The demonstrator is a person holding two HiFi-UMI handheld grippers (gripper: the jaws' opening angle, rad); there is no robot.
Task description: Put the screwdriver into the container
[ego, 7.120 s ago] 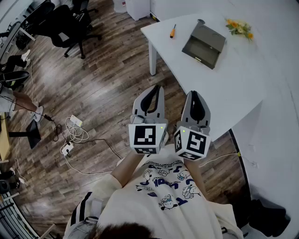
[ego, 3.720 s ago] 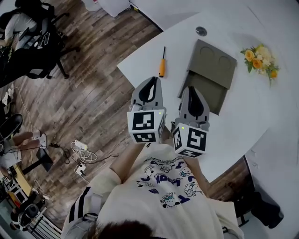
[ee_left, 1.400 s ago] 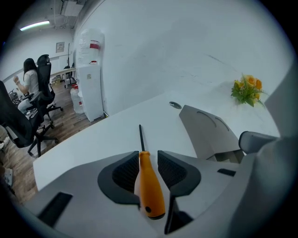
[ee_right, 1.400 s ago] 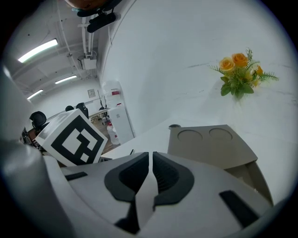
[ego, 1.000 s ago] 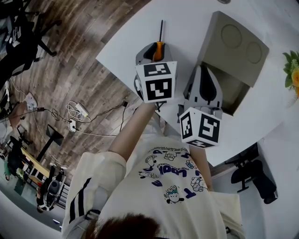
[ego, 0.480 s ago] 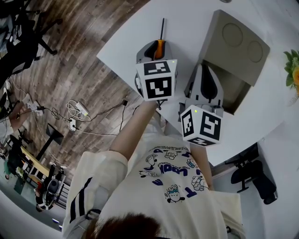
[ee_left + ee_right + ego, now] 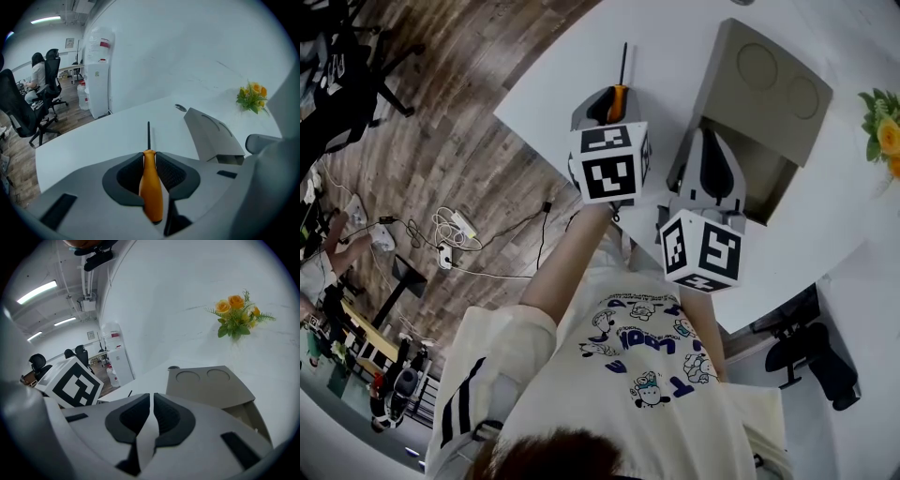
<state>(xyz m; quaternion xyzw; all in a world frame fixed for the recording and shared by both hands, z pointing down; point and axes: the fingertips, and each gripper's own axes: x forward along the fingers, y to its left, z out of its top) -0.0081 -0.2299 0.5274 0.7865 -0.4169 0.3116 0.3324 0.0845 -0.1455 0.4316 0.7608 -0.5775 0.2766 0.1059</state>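
Left gripper [image 7: 150,157] is clamped on the screwdriver [image 7: 151,187], gripping the orange handle. The black shaft sticks out forward past the jaw tips, over the white table [image 7: 93,145]. Can't tell if the tip touches the surface.

Right gripper [image 7: 152,397] has its jaws pressed together with nothing between them. It sits just right of the left gripper.

The grey container [image 7: 761,89] is ahead and to the right of the left gripper. Its lid is raised, showing two round recesses, and the open tray is on the near side. In the head view the right gripper overlaps the tray's near-left edge, so it lies between the screwdriver and the opening.

Other things around:
- A small round disc [image 7: 180,107] lies on the table beyond the container.
- Yellow flowers [image 7: 236,310] stand farther right.
- A water dispenser [image 7: 98,70] and a seated person [image 7: 35,79] are off to the left, away from the table.
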